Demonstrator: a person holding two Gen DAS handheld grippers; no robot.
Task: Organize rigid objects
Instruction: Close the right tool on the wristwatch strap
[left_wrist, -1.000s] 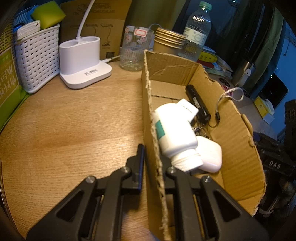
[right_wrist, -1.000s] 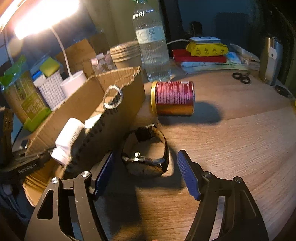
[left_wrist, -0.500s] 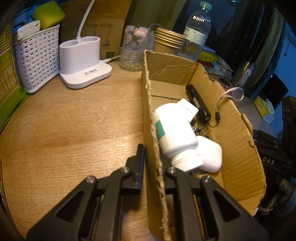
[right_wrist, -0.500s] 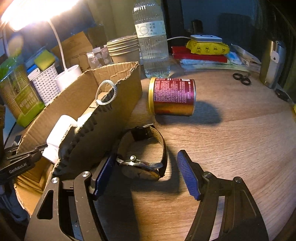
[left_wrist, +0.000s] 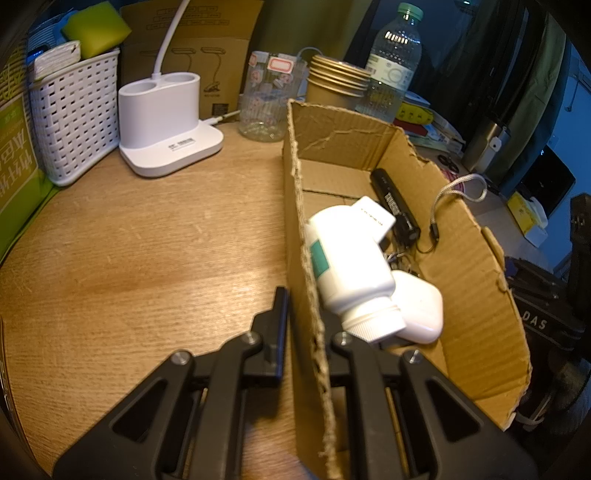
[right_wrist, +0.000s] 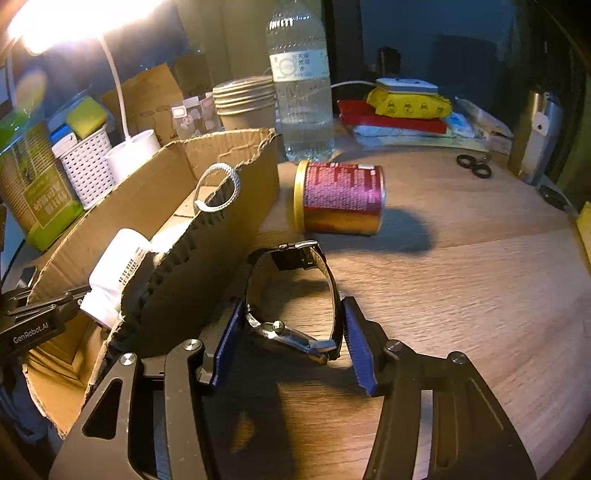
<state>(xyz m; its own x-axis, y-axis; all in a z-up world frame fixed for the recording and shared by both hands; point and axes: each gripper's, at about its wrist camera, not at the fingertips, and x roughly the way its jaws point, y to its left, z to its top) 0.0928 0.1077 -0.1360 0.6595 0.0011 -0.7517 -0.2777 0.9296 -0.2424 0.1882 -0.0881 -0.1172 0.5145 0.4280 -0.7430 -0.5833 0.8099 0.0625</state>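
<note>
A torn cardboard box (left_wrist: 461, 280) stands on the wooden desk. Inside it lie a white bottle (left_wrist: 347, 266), a white earbud case (left_wrist: 421, 310) and a black stick-shaped device (left_wrist: 395, 206) with a cord loop. My left gripper (left_wrist: 303, 314) is shut on the box's near wall. A wristwatch (right_wrist: 288, 332) with a dark strap rests on the desk right beside the box (right_wrist: 207, 266). My right gripper (right_wrist: 291, 325) straddles the watch, its jaws closing, and the blue pads (right_wrist: 231, 332) touch it on both sides. Behind it a red and gold can (right_wrist: 341, 197) lies on its side.
A white lamp base (left_wrist: 166, 122), a white basket (left_wrist: 74, 114) and a glass jar (left_wrist: 266, 99) line the back left. A water bottle (right_wrist: 301, 103) and stacked paper cups (right_wrist: 245, 107) stand behind the box. Scissors (right_wrist: 474, 166) lie far right.
The right jaws have narrowed from wide apart to touching the watch on both sides. The watch's case has lifted slightly. The left gripper and box have not moved.
</note>
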